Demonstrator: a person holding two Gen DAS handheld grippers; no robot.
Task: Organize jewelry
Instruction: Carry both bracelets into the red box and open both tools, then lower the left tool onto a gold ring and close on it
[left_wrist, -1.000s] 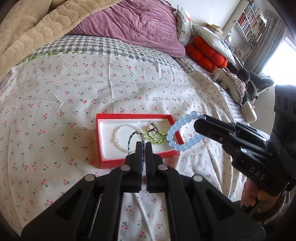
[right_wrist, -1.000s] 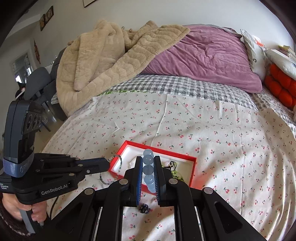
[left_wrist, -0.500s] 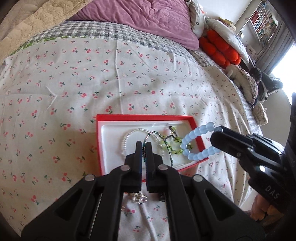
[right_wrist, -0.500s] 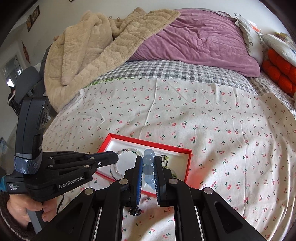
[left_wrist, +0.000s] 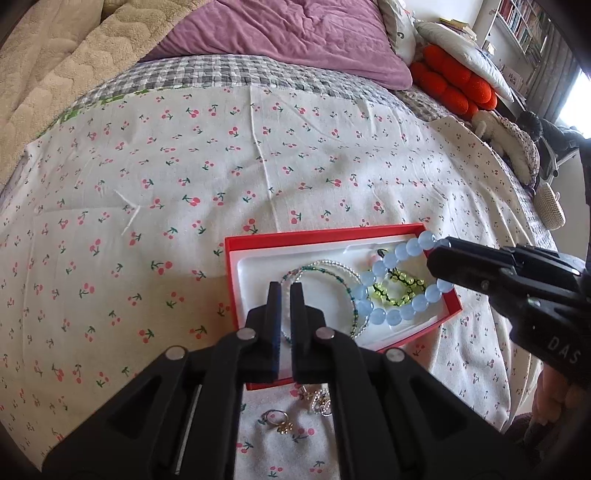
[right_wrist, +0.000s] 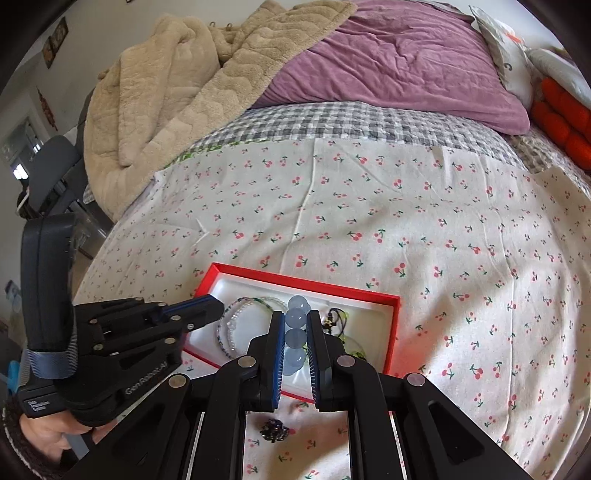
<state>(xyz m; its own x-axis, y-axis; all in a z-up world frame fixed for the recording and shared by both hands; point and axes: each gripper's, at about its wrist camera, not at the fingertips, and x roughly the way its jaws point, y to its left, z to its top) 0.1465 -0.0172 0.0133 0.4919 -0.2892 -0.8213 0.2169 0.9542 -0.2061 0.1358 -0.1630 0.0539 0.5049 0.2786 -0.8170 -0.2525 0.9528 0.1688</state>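
A red jewelry box (left_wrist: 325, 233) with a white lining lies on the cherry-print bedsheet; it also shows in the right wrist view (right_wrist: 303, 281). Inside it lie a clear bead bracelet (left_wrist: 334, 266), a thin green-bead necklace (left_wrist: 351, 291) and a yellow-green bracelet (left_wrist: 393, 293). My right gripper (right_wrist: 295, 334) is shut on a pale blue bead bracelet (left_wrist: 388, 282) and holds it over the box's right half. My left gripper (left_wrist: 285, 295) is nearly shut with a narrow gap and hangs over the box's near left part; whether it holds the necklace is unclear.
Small rings and earrings (left_wrist: 295, 410) lie on the sheet in front of the box. A dark ornament (right_wrist: 274, 431) lies below the right gripper. A beige blanket (right_wrist: 177, 85), a purple pillow (right_wrist: 399, 62) and red cushions (left_wrist: 454, 86) lie at the head of the bed.
Both grippers moved forward over the box. The blue bracelet went from the box's right edge to above its inside. The thin necklace now lies in the box.
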